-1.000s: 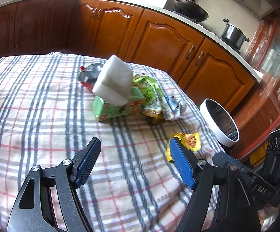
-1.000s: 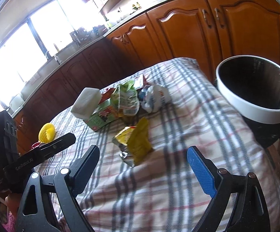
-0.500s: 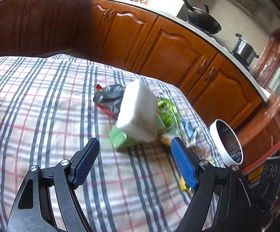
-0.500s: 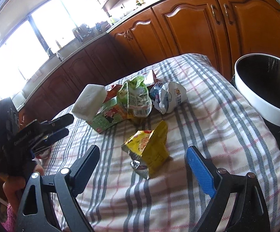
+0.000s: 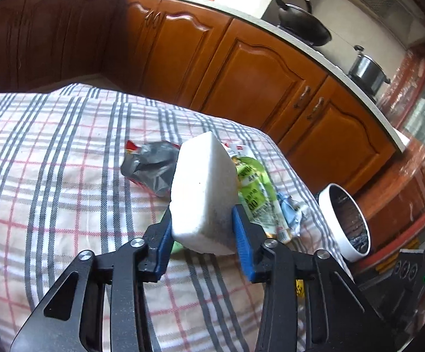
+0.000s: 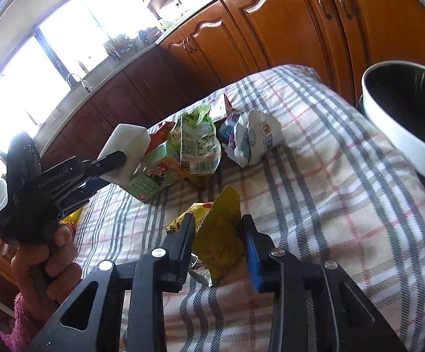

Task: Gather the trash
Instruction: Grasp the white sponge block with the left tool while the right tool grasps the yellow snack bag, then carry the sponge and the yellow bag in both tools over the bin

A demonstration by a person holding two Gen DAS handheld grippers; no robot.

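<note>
While the left gripper (image 5: 203,228) clamped its blue pads against both sides of the white foam block (image 5: 203,193), the right gripper (image 6: 216,236) had narrowed around the yellow snack wrapper (image 6: 218,231); contact unclear. White-rimmed trash bin (image 6: 400,129) stood at 2 o'clock off the plaid tablecloth (image 6: 329,176).

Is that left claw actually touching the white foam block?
Touching. The left wrist view shows both blue fingers of the left gripper pressed flat against the sides of the white foam block.
</note>
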